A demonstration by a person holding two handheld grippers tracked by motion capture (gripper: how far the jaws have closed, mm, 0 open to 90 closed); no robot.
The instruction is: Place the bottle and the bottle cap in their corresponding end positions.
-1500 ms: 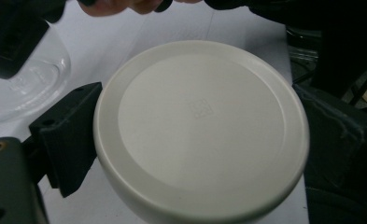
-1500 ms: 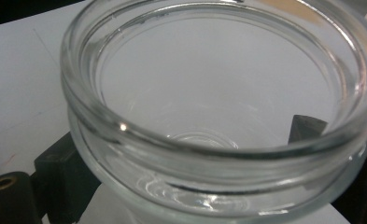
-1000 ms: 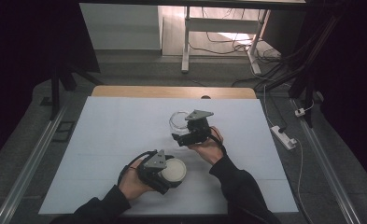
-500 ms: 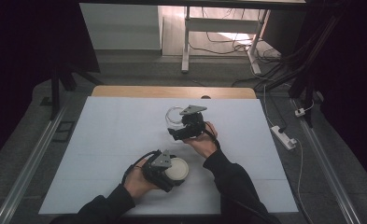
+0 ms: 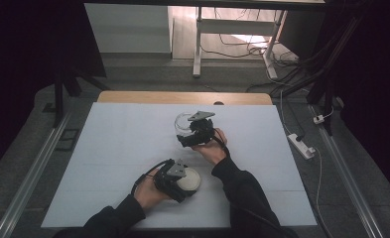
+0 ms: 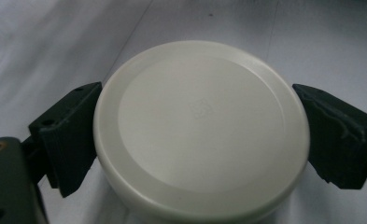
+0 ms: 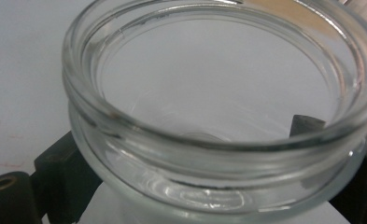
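A round, off-white lid [image 6: 201, 128] sits between the two black jaws of the left gripper [image 5: 175, 179], which press against its rim on either side, so that gripper is clamped on the lid. In the high view the lid [image 5: 188, 181] lies at the near middle of the pale blue-white surface [image 5: 113, 144], with the person's left hand [image 5: 148, 192] wrapped around the gripper behind it. Farther off and a little to the right, the right gripper [image 5: 186, 139] grasps a clear glass jar [image 7: 218, 112]: its jaws stand on each side of the jar's lower body, touching the glass. The jar is open-mouthed, with a thick rolled rim. In the high view the jar [image 5: 183, 122] is at the middle of the surface, well apart from the lid, and the right hand [image 5: 211, 148] holds its gripper from the near right.
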